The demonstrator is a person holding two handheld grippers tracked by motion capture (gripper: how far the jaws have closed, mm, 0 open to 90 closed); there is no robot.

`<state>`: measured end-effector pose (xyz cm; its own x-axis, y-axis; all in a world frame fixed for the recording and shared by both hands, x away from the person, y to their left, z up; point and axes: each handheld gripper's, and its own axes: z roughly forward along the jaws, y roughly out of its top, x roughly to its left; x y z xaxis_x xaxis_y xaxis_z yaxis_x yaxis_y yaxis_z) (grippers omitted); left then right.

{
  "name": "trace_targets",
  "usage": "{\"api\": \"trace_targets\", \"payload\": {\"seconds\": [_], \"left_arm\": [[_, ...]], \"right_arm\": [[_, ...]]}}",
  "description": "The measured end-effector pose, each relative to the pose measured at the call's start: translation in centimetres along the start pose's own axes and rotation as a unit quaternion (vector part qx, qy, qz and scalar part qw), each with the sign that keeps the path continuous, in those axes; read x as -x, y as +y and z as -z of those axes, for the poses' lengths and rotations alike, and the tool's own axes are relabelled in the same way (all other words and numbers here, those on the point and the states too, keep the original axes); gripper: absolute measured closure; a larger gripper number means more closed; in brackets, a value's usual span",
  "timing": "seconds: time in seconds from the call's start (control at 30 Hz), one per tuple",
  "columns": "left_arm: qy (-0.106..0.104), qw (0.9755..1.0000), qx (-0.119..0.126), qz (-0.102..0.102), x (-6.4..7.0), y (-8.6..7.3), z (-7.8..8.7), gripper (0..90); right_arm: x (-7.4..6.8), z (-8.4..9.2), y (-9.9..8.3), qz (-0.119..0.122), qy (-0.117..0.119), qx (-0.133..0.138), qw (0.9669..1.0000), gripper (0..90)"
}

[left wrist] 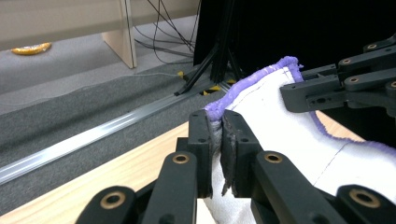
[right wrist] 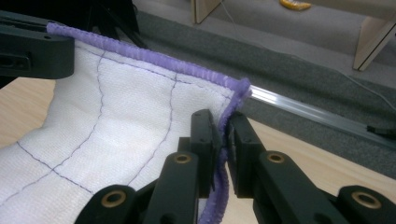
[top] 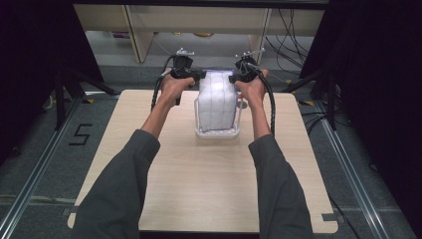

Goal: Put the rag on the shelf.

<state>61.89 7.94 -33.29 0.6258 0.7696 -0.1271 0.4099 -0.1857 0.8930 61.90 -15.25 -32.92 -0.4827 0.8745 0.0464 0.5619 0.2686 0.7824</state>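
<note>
- I find the white cloth [top: 216, 102], quilted with thin stitch lines and edged in purple, held up above the far middle of the counter [top: 209, 194], its top edge stretched between my two tools.
- The cloth's lower part hangs down into a white wire rack [top: 239, 127] that stands on the counter; I cannot tell how the cloth sits inside it.
- In the left gripper view, the cloth [left wrist: 280, 116] runs away from the jaws towards the other tool; its purple hem rises to a peak at the far corner.
- The left hand-held gripper [top: 191, 74] is clenched on one top corner: its own view shows the left hand-held gripper [left wrist: 219, 144] with both pads pressed against the purple hem and white fabric between them.
- The right hand-held gripper [top: 238, 75] is clenched on the other top corner: its own view shows the right hand-held gripper [right wrist: 223, 144] nipping the purple hem, which runs down between the pads.
- In the right gripper view, the cloth [right wrist: 116, 121] spreads flat to the left of the jaws, sagging slightly.
- Both grey sleeves [top: 124, 199] enter from the near edge, one at each side of the rack.
- Beyond the counter lies a grey floor [left wrist: 70, 107] crossed by a metal rail [right wrist: 303, 109].
</note>
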Motion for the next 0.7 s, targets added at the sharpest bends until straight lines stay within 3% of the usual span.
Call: {"api": "trace_targets", "payload": {"seconds": [0.23, 0.33, 0.53, 0.7], "left_arm": [[0.004, 0.9999, -0.01, 0.007, -0.1, -0.7, -0.2, 80.0], [0.014, 0.9997, -0.018, 0.011, -0.5, -1.1, -0.1, 74.4], [0.014, 0.9992, -0.032, 0.018, -1.5, -1.9, 0.7, 69.1], [0.026, 0.9984, -0.05, 0.007, -1.8, -2.1, 2.1, 65.4]], "right_arm": [[0.3, -0.4, -0.6, -0.01, -0.004, -0.012, 0.9999, 74.4], [0.5, -0.5, -0.7, -0.024, -0.009, -0.015, 0.9996, 63.6], [0.9, 0.0, -0.8, -0.031, -0.012, -0.011, 0.9994, 61.0], [1.5, 1.1, -0.6, -0.025, -0.01, -0.004, 0.9996, 59.0]]}}
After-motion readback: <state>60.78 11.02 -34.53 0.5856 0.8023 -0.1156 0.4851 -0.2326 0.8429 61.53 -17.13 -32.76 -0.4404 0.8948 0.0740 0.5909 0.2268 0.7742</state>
